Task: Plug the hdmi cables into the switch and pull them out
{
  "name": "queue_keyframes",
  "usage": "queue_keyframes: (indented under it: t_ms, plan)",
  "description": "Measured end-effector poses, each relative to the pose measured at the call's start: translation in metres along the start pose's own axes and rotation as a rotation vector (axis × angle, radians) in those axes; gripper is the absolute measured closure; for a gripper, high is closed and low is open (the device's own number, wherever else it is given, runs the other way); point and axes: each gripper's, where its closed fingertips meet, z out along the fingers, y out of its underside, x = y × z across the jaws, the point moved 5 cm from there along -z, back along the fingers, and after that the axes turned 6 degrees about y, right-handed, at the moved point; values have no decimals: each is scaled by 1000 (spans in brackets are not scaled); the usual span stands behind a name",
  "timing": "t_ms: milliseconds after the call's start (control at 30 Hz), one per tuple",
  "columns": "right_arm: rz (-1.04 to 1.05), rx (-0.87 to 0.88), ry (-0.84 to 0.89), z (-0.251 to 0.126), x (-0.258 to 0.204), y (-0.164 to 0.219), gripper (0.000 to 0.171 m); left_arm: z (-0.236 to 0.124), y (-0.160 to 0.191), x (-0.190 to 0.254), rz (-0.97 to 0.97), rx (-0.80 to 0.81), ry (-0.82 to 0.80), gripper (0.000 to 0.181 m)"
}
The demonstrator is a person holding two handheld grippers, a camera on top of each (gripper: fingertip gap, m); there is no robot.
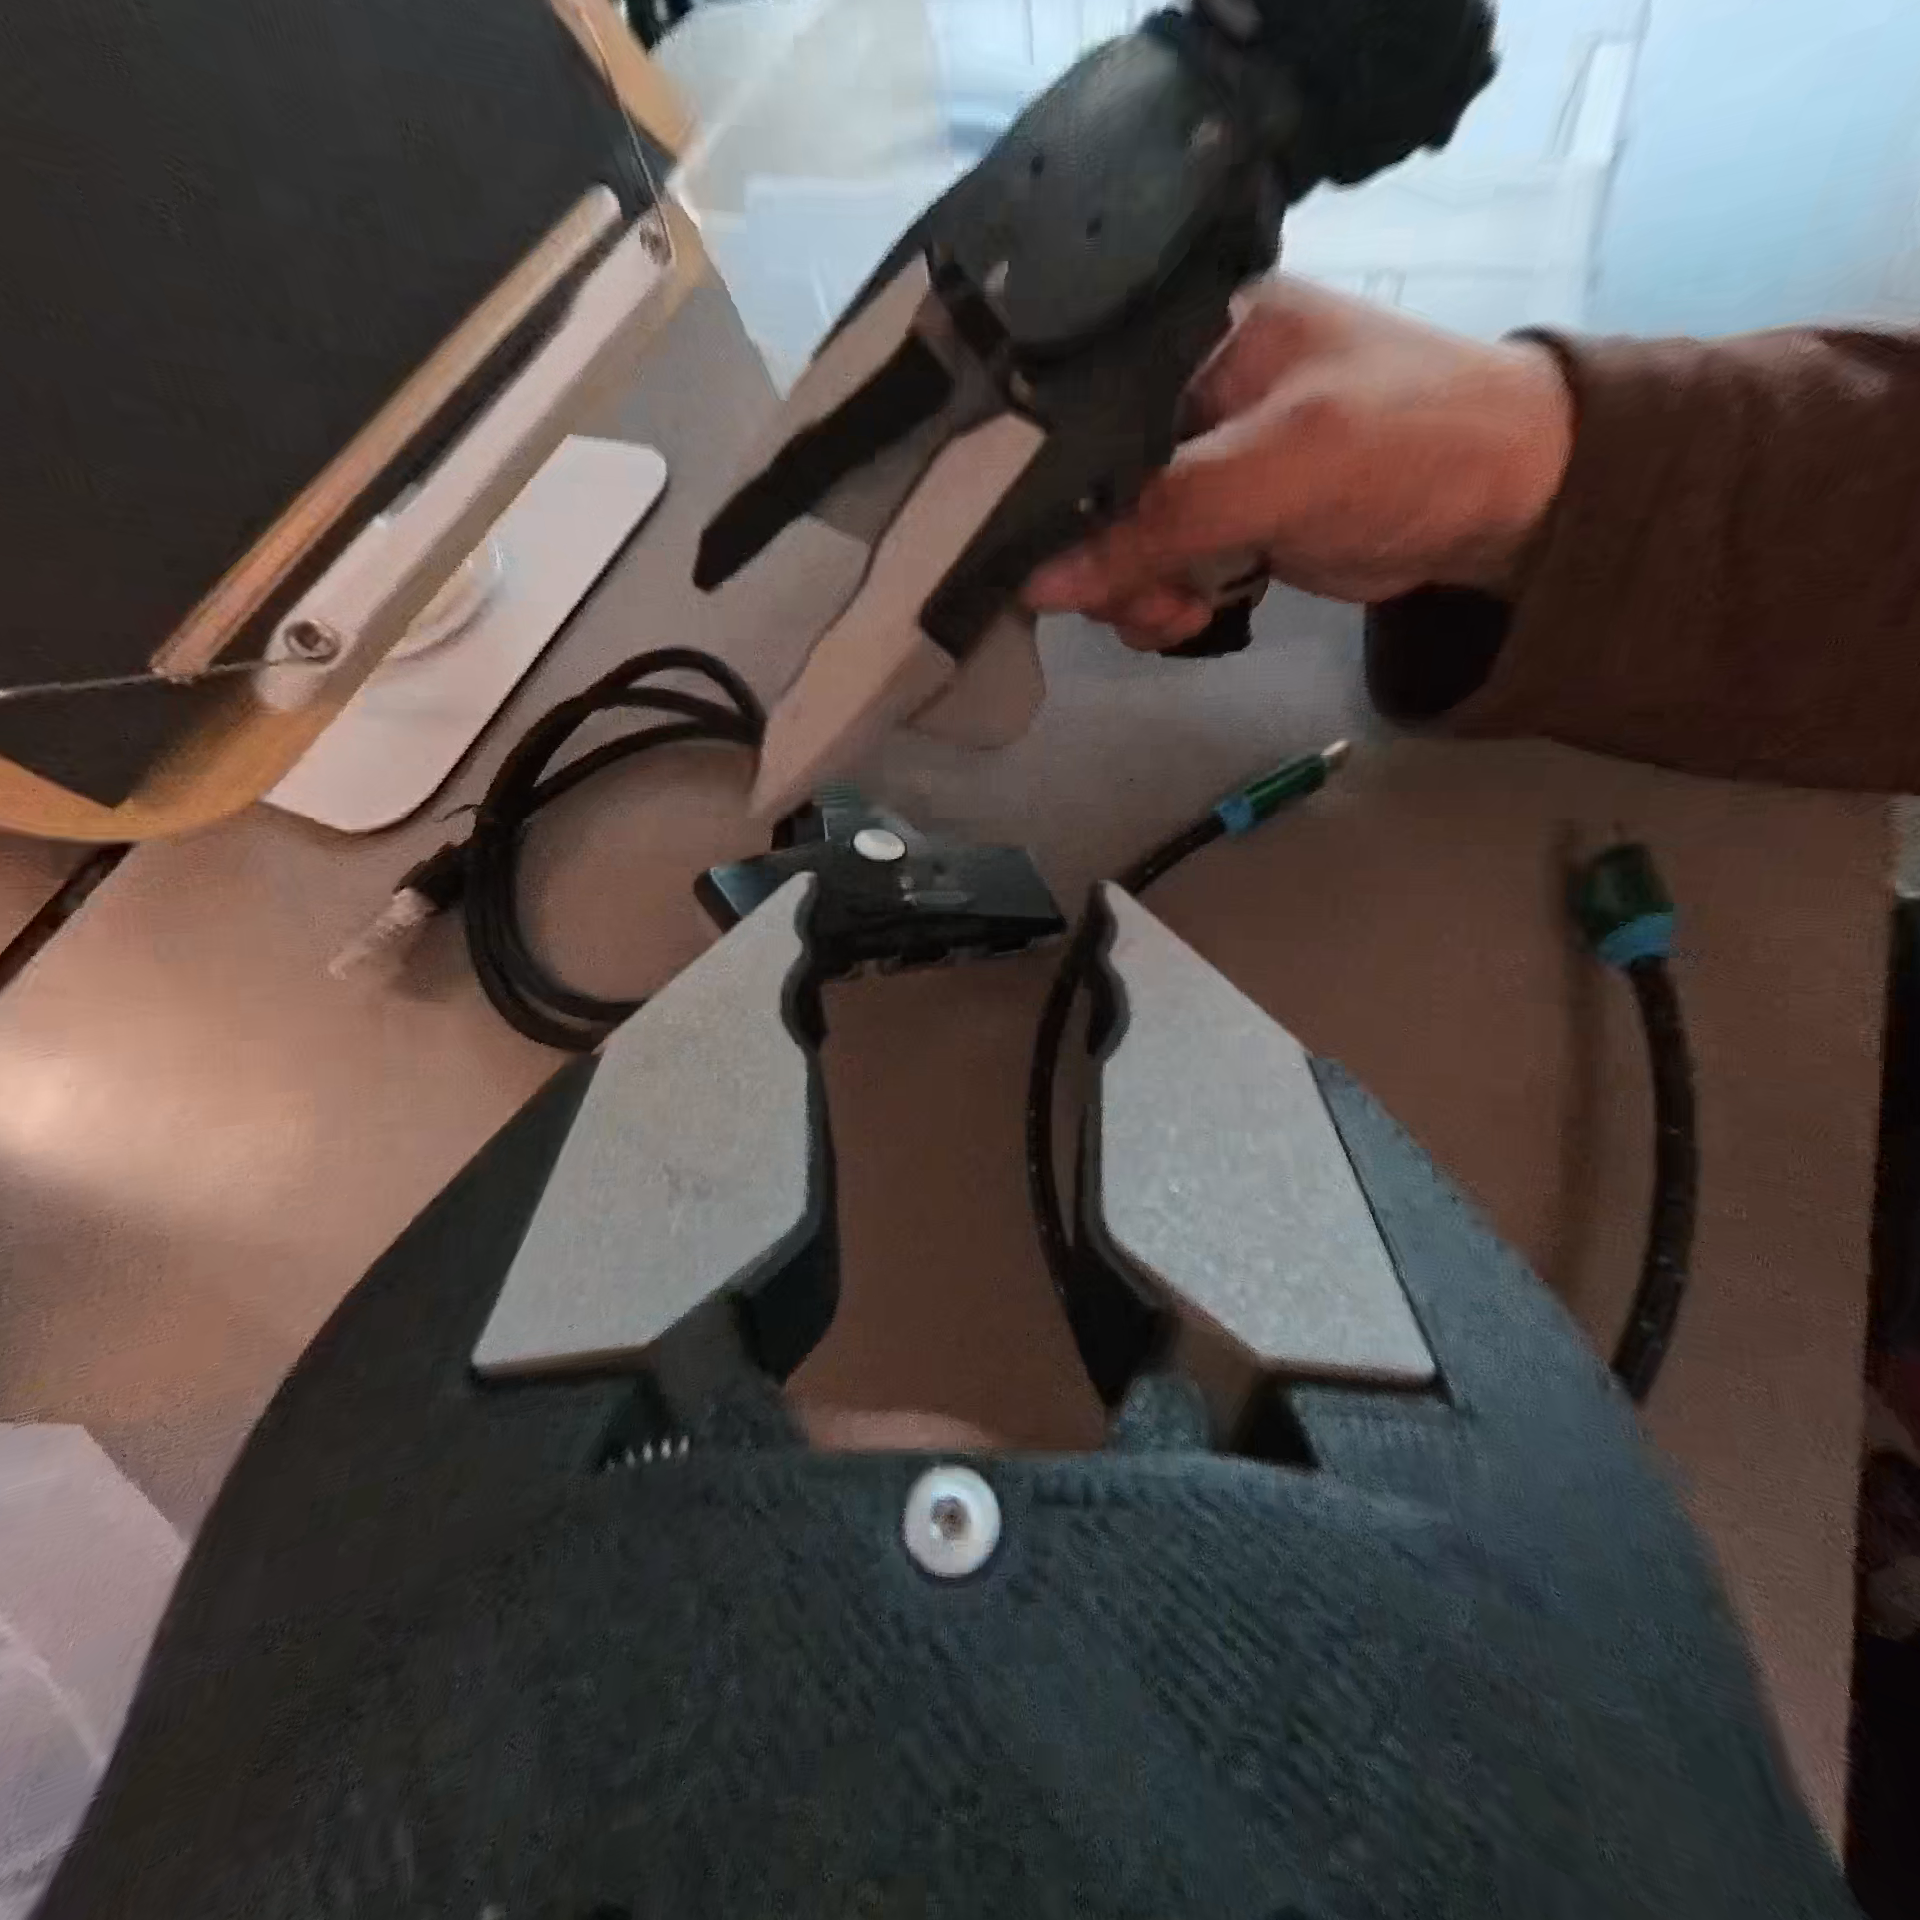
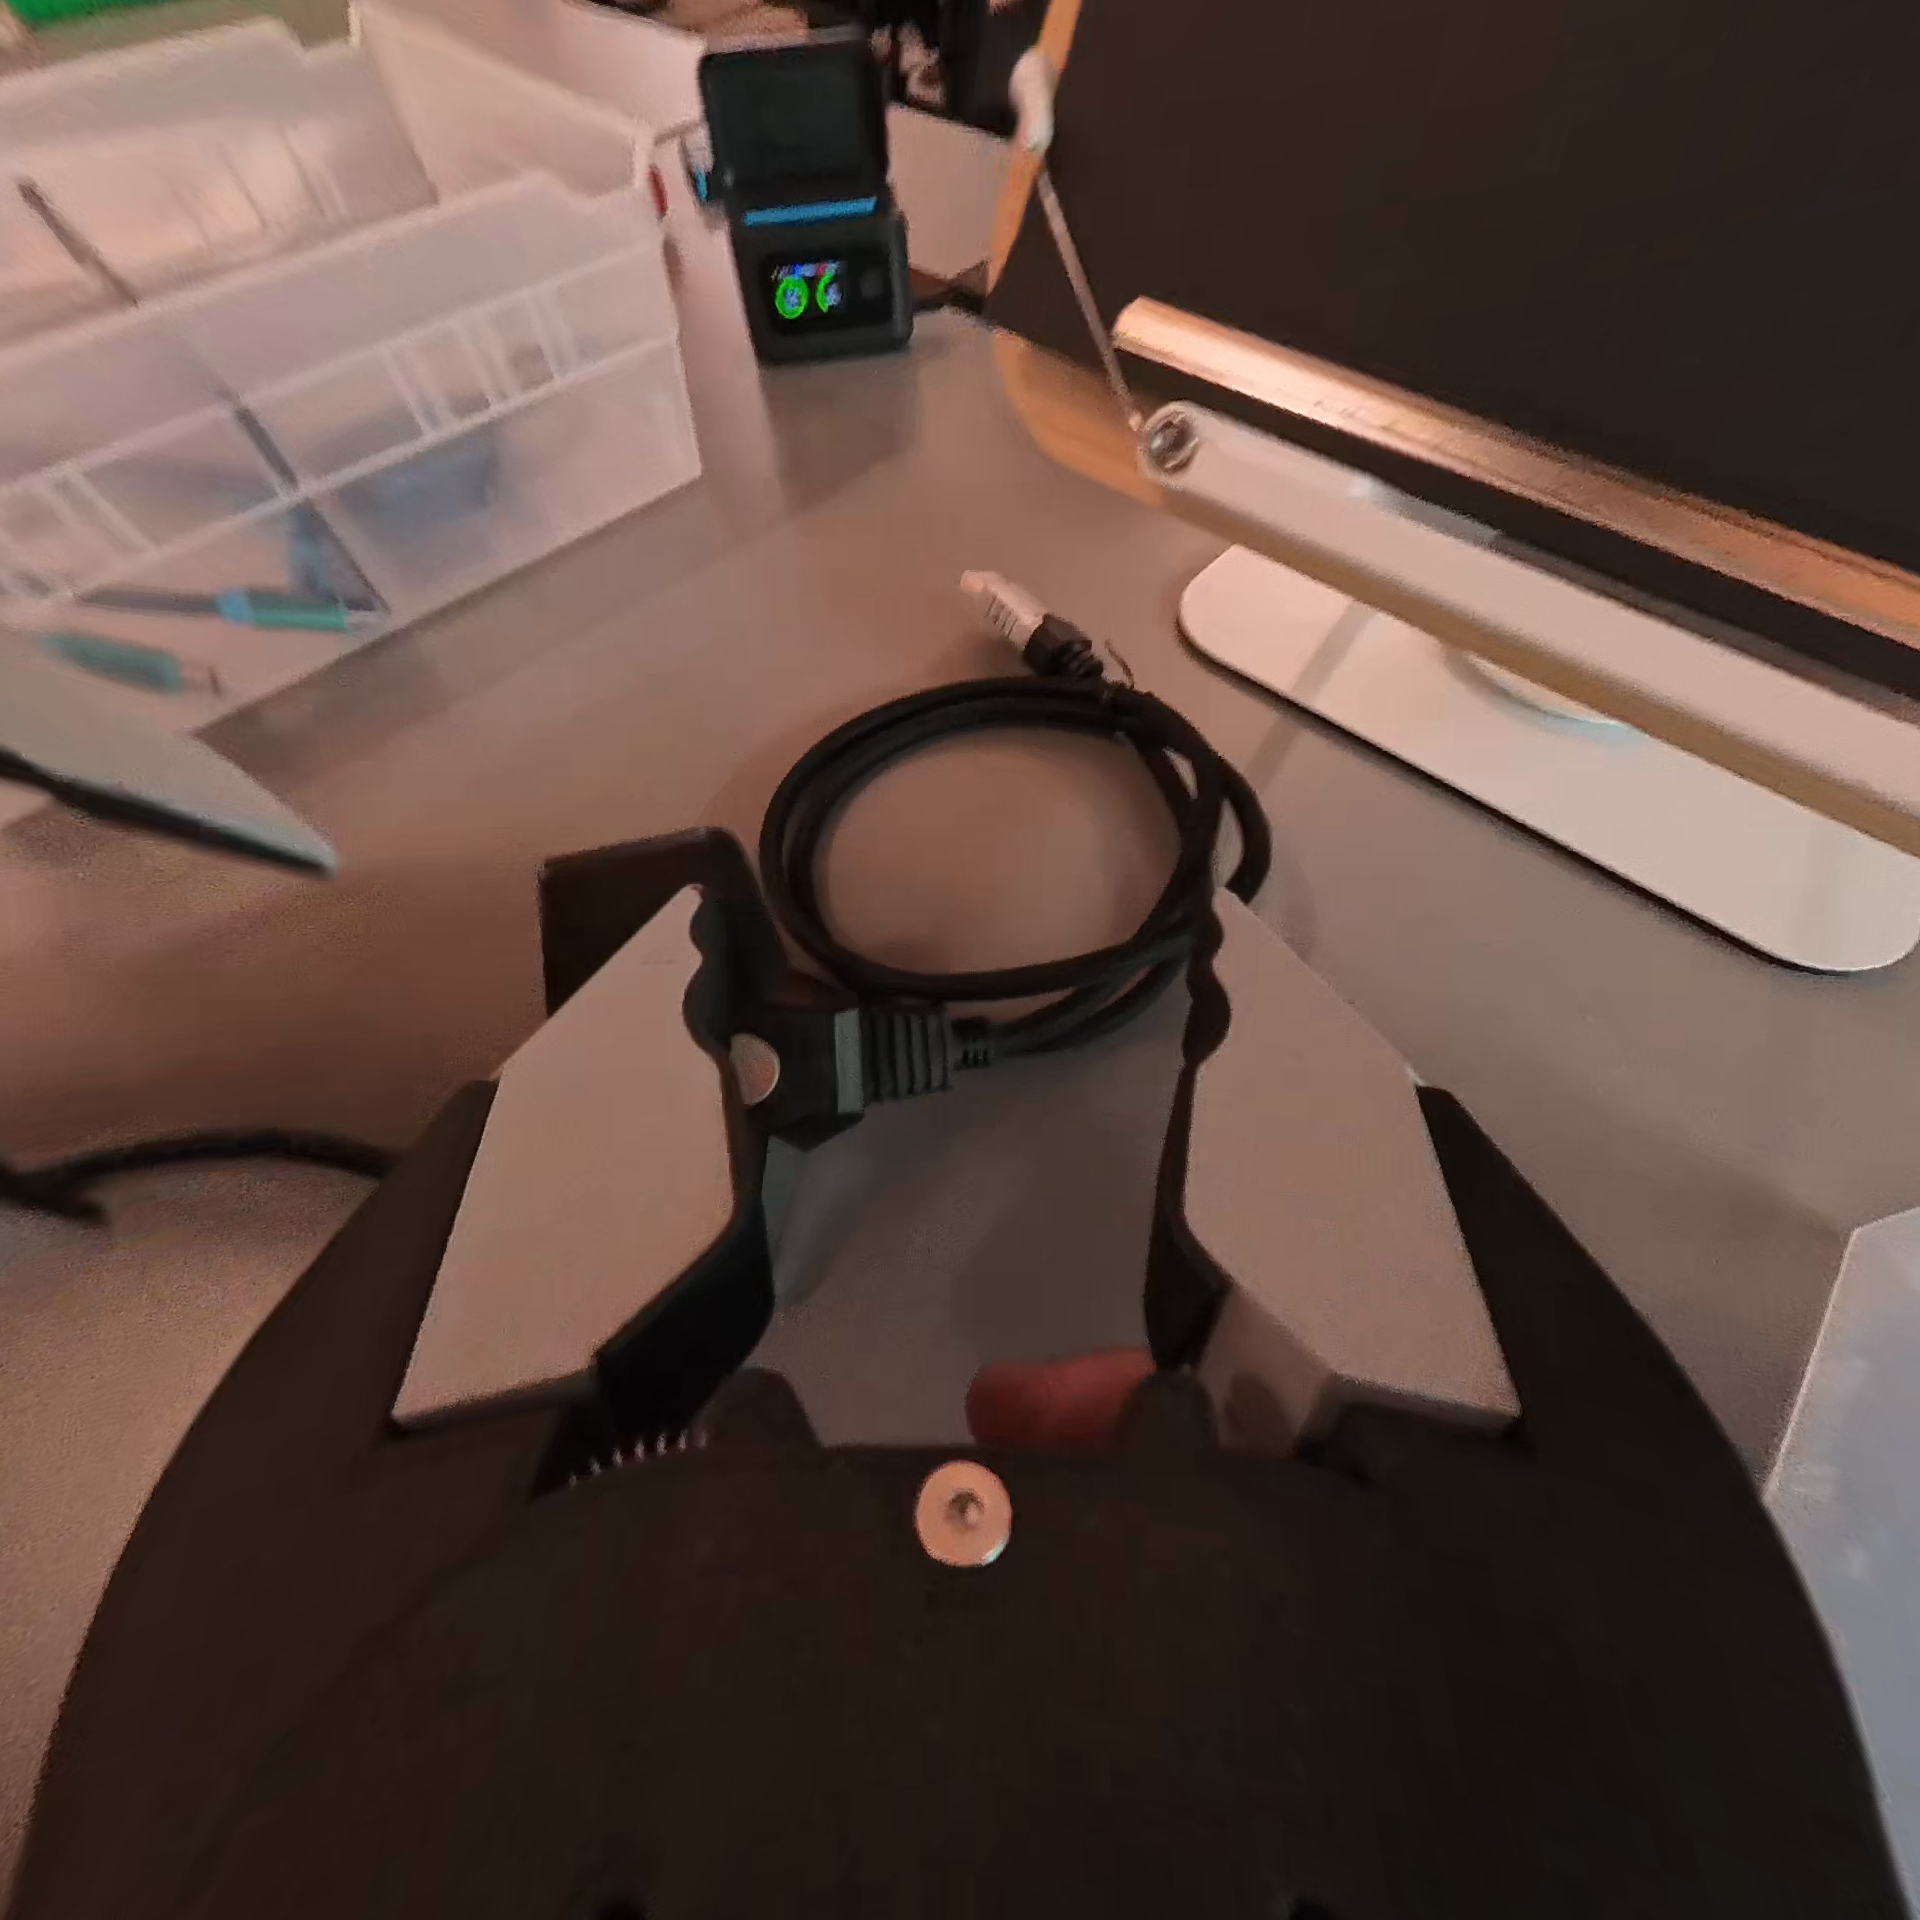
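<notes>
While the spread left gripper (image 1: pixel 951 914) brackets the small black HDMI switch box (image 1: pixel 894 894) to steady it, the right gripper (image 2: pixel 951 966), equally spread, hovers above, empty.

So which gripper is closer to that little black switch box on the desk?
Left. The left gripper has its open tips right at the switch box; the right gripper hangs above and behind it, also open.
</notes>
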Motion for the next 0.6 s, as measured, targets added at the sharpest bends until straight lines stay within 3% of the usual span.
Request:
queue_keyframes:
  t_ms: [33,100,300,500,567,600]
  plan:
    - [-16,-22,-22,-1,-4,3,85,-7,-4,-2,7,59,4,137]
    - [-21,-56,-107,-5,-14,8,85,-17,-5,-11,63,120,-65,142]
    - [-99,-141,-264,-17,-42,24,83,2,19,-18,271,6,-192,119]
    - [-217,-261,-123,0,-41,46,90,24,37,-36,419,-22,-391,126]
    - [-218,-263,-152,-4,-42,44,108,34,51,-38,431,-97,-377,115]
    - [-218,-262,-176,-6,-41,43,109,38,57,-40,446,-129,-391,111]
